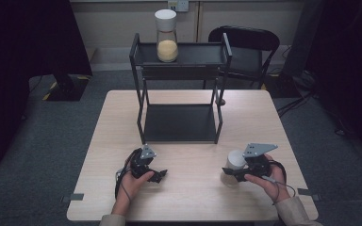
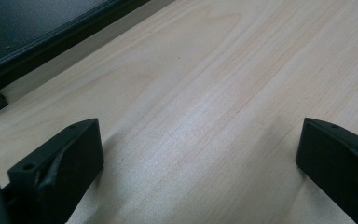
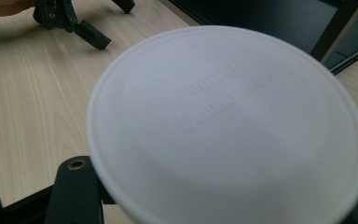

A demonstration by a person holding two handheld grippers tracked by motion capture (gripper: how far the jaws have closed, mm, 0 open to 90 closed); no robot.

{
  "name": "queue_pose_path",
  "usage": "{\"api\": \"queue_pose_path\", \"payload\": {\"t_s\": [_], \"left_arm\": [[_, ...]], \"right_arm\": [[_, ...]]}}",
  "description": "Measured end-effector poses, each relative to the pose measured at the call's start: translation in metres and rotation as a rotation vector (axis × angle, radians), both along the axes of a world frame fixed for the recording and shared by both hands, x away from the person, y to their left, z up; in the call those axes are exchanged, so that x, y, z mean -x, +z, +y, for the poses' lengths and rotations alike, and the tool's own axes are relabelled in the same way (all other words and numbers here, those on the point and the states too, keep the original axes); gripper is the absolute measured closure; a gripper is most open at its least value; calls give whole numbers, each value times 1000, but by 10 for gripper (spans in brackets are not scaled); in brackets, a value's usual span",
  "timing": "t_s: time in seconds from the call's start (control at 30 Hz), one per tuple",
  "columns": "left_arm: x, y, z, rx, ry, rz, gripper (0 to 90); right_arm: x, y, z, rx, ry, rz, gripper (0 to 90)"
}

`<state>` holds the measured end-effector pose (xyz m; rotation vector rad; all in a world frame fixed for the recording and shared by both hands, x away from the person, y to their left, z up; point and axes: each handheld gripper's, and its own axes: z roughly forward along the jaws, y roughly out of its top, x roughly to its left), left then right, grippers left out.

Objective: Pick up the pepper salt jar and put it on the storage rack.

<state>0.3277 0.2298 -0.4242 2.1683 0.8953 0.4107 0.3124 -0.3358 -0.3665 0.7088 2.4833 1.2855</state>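
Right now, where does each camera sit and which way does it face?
High view: above the person's side, looking forward and down on the table; both forearms, left gripper, right gripper shut on a white-lidded jar.
Left gripper view: on the left gripper, looking along its open jaws at bare tabletop.
Right gripper view: on the right gripper, looking down onto the jar's lid.
Shared: the black rack.

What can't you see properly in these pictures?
- What is inside the jar held by the right gripper: in the right gripper view its white lid covers everything below.
- The raised words on that lid: too blurred to read.
- The rack in the left gripper view: cut off by the top edge.
- The chair in the high view: partly hidden behind the rack.
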Motion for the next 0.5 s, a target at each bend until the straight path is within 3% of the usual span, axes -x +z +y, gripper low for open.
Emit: {"api": "queue_pose_path", "payload": {"t_s": [0.5], "left_arm": [[0,0,0,0,-1,-1,0]], "right_arm": [[-21,22,31,6,25,13,351]]}}
